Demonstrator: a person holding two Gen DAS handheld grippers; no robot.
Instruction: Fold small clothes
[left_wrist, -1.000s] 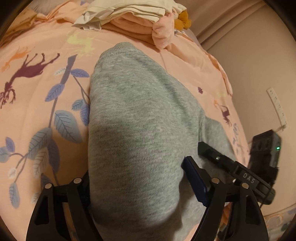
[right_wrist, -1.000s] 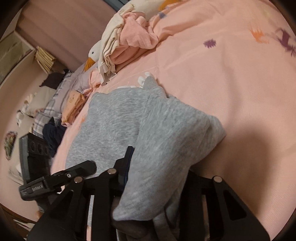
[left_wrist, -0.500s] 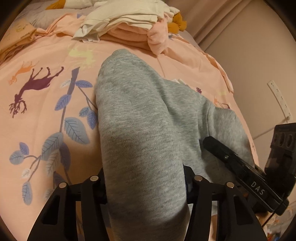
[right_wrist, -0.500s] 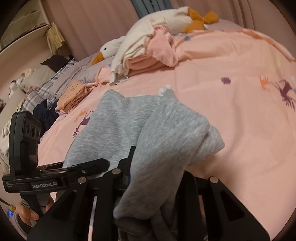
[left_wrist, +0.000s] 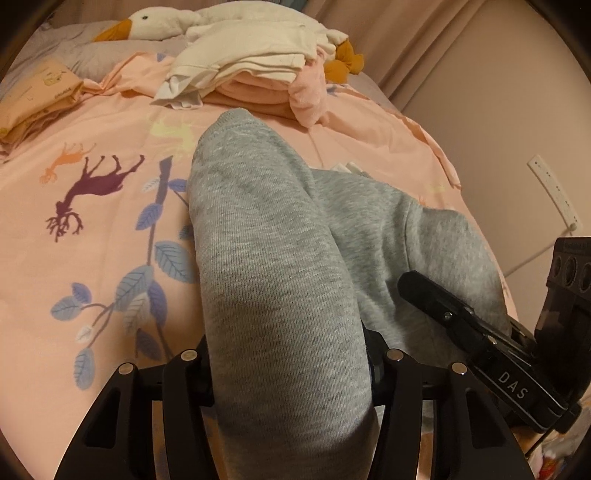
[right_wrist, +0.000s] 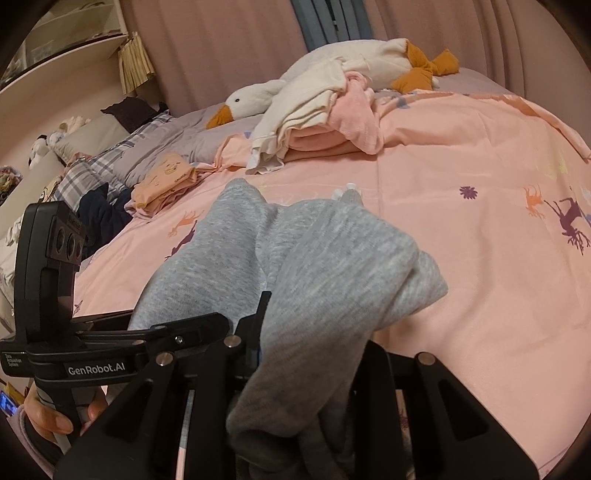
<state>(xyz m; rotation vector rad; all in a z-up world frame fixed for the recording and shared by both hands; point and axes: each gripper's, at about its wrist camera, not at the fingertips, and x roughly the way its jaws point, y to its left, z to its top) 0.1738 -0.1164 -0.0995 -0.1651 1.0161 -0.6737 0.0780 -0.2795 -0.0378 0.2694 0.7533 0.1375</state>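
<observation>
A grey knit garment (left_wrist: 266, 229) lies on the pink bedspread (left_wrist: 92, 258), its near end raised in two humps. My left gripper (left_wrist: 288, 354) is shut on the left hump, and the cloth drapes over the jaws and hides the pads. In the right wrist view my right gripper (right_wrist: 306, 343) is shut on the other bunched fold of the grey garment (right_wrist: 332, 251). The two grippers sit close together: the right gripper (left_wrist: 443, 310) shows at the right edge of the left wrist view, and the left gripper (right_wrist: 207, 325) shows at lower left in the right wrist view, a hand under it.
A stack of folded cream and pink clothes (left_wrist: 255, 74) sits beyond the garment, with a plush goose (left_wrist: 155, 22) behind it. A folded peach piece (left_wrist: 33, 99) lies at far left, dark clothing (right_wrist: 99, 214) near plaid pillows. A wall (left_wrist: 517, 110) borders the bed's right side.
The left jaws closed from wide open onto the grey cloth. Both grippers rose, lifting the garment's near end, and the right one rolled to level.
</observation>
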